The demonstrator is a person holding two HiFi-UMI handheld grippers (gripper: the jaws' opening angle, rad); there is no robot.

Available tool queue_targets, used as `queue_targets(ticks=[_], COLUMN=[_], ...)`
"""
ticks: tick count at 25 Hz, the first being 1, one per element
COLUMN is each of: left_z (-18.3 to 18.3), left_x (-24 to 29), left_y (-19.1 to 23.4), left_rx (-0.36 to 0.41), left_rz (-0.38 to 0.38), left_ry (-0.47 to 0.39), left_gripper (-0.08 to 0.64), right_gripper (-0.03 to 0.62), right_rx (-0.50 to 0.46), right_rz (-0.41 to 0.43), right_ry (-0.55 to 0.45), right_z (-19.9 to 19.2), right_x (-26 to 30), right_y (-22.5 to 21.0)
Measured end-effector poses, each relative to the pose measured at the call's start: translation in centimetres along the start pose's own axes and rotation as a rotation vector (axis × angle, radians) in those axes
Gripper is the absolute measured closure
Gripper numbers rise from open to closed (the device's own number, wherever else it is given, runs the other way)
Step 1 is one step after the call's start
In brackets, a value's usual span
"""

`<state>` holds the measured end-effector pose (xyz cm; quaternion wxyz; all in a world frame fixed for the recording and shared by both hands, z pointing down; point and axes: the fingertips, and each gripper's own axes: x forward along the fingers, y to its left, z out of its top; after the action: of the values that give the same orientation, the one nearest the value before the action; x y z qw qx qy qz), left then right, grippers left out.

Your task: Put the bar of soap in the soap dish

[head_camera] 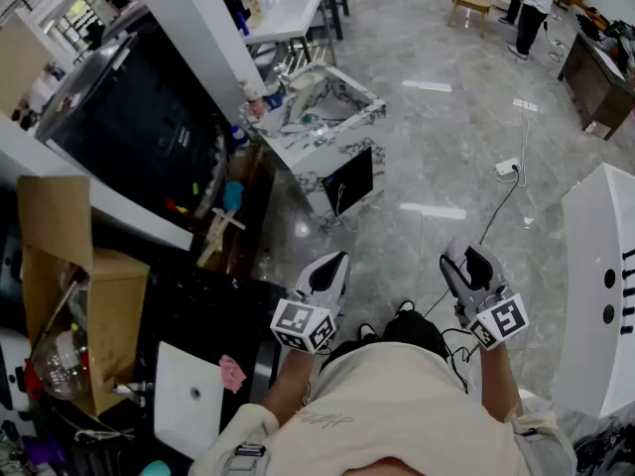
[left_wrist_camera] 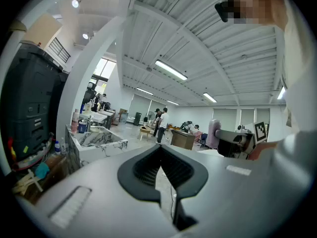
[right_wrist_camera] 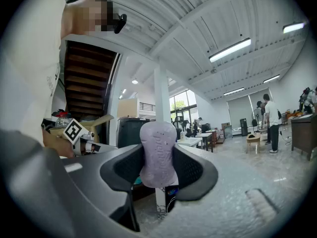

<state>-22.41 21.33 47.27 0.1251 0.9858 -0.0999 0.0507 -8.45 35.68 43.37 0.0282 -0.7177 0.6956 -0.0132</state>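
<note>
A pale purple bar of soap (right_wrist_camera: 158, 138) stands upright between the dark pads of my right gripper (right_wrist_camera: 158, 162), which is shut on it. In the head view the right gripper (head_camera: 466, 262) is held level at waist height over the floor. From the left gripper view the soap (left_wrist_camera: 214, 132) shows as a purple lump at the right. My left gripper (left_wrist_camera: 161, 150) has its pads together with nothing in them, and in the head view the left gripper (head_camera: 328, 272) floats beside the right one. I cannot make out a soap dish.
A marble sink counter (head_camera: 332, 117) stands ahead on the grey tiled floor. A big black cabinet (head_camera: 139, 117) and a cardboard box (head_camera: 89, 286) are at the left, a white basin (head_camera: 189, 397) lower left, a white unit (head_camera: 600, 296) at the right. A power strip (head_camera: 508, 169) lies on the floor.
</note>
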Motion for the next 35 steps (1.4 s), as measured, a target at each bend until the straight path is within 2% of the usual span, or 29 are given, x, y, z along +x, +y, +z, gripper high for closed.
queue_targets(ticks=[6, 11, 15, 20, 25, 30, 35], left_z=[0.3, 1.6, 2.5, 2.7, 1.4, 1.5, 1.6], left_x=[0.3, 1.6, 2.7, 5.2, 9.0, 11.1, 12.0], left_y=[0.1, 0.8, 1.4, 1.4, 0.6, -0.7, 0.2], left_rx=[0.013, -0.017, 0.002, -0.005, -0.064, -0.056, -0.037], left_rz=[0.014, 0.036, 0.054, 0.060, 0.052, 0.056, 0.074], left_ry=[0.025, 0.037, 0.046, 0.062, 0.081, 0.069, 0.111], left_gripper=[0.543, 0.543, 0.543, 0.543, 0.543, 0.543, 0.543], right_gripper=[0.403, 0.403, 0.403, 0.403, 0.403, 0.403, 0.403], right_rx=[0.011, 0.038, 0.036, 0.052, 0.066, 0.103, 0.125], right_rz=[-0.007, -0.024, -0.021, -0.010, -0.004, -0.007, 0.010], right_ry=[-0.017, -0.054, -0.063, -0.059, -0.034, -0.037, -0.041], right_z=[0.6, 1.9, 1.9, 1.2, -0.6, -2.0, -2.3], right_x=[0.4, 1.3, 1.8, 2.2, 2.2, 2.4, 2.9], right_y=[-1.1, -2.8, -4.2, -5.9, -9.1, -11.9, -13.1])
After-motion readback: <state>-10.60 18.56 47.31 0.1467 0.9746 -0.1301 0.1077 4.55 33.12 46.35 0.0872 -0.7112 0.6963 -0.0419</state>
